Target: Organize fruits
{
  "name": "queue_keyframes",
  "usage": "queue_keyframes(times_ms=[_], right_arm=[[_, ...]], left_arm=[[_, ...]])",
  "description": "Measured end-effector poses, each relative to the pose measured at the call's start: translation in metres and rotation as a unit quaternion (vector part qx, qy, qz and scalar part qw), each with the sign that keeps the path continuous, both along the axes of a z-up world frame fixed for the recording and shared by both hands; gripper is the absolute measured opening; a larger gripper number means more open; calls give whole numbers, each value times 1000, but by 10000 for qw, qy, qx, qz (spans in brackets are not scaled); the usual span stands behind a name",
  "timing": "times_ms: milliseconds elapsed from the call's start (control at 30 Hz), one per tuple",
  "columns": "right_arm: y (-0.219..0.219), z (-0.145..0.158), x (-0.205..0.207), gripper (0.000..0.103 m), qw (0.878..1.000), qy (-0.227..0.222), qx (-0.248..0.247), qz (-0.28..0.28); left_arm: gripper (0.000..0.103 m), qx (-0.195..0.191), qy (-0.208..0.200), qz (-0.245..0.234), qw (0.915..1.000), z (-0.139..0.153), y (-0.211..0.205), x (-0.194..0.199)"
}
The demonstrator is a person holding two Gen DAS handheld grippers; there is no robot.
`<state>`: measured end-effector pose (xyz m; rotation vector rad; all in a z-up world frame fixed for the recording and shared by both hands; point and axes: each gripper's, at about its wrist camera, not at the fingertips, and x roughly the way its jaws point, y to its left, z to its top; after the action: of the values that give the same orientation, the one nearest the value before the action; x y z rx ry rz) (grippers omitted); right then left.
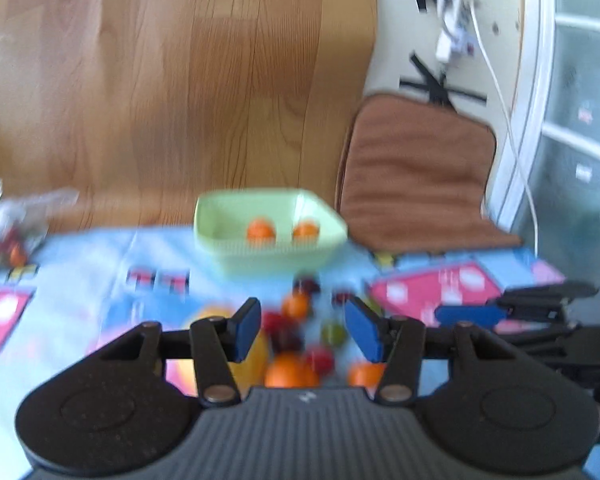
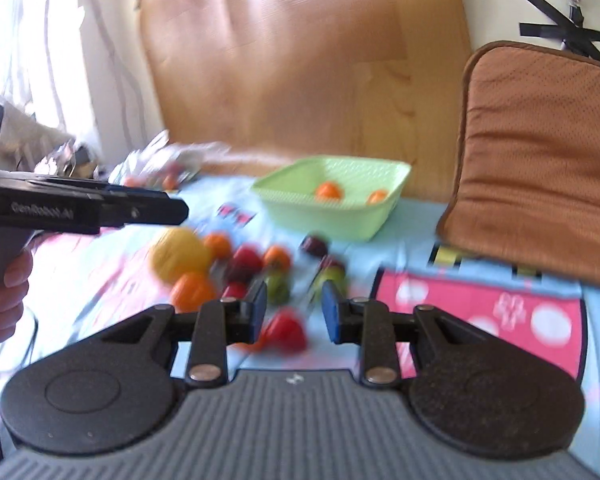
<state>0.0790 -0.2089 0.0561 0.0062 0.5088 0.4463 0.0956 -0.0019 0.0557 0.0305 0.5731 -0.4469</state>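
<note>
A light green basket [image 1: 268,256] stands at the back of the patterned cloth with two oranges [image 1: 261,230] in it. In front of it lies a loose pile of fruit: a big yellow fruit [image 2: 180,256], several oranges [image 2: 192,292], red fruits [image 2: 246,260], green ones [image 2: 278,290] and a dark plum [image 2: 314,245]. My left gripper [image 1: 305,332] hovers over this pile, open, with nothing between its pads. My right gripper [image 2: 295,316] is open too, just above a red fruit [image 2: 286,330] and apart from it. Both views are blurred.
A brown cushion [image 2: 540,160] leans at the right beside the basket. A wooden board [image 1: 180,80] stands behind the cloth. A clear plastic bag [image 1: 8,224] with more fruit lies at the far left. A person's hand [image 2: 4,300] grips the left tool's handle.
</note>
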Motion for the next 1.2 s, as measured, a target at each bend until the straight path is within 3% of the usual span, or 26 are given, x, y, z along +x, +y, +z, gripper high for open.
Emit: queue_keyframes(times_ms=[100, 233, 367, 533, 700, 800, 900, 1033, 1200], right_arm=[[15, -13, -14, 33, 9998, -22, -218, 44], [18, -18, -1, 33, 9992, -57, -372, -151], [-6, -20, 27, 33, 9972, 470, 410, -408], [-23, -26, 36, 33, 9838, 995, 1404, -512], [-16, -31, 37, 34, 9812, 1096, 1544, -379], [-17, -34, 43, 35, 9790, 1193, 1614, -368], [-23, -35, 45, 32, 9725, 1391, 1839, -329], [-22, -29, 19, 32, 9751, 1371, 1729, -200], [-6, -30, -42, 32, 9835, 1123, 1415, 94]], left_arm=[[46, -130, 289, 39, 9995, -20, 2, -17], [45, -190, 479, -15, 9987, -32, 0, -26], [45, 185, 145, -109, 9997, -36, -23, -25], [45, 585, -30, -367, 9976, -45, -57, -11], [46, 885, 121, -425, 9951, -64, -72, -3], [34, 861, 39, -351, 9957, -63, -71, -4], [33, 696, 103, -367, 9968, -62, -65, -8], [33, 518, 167, -569, 9969, -57, -53, -38], [33, 460, 259, -776, 9956, -55, -34, -91]])
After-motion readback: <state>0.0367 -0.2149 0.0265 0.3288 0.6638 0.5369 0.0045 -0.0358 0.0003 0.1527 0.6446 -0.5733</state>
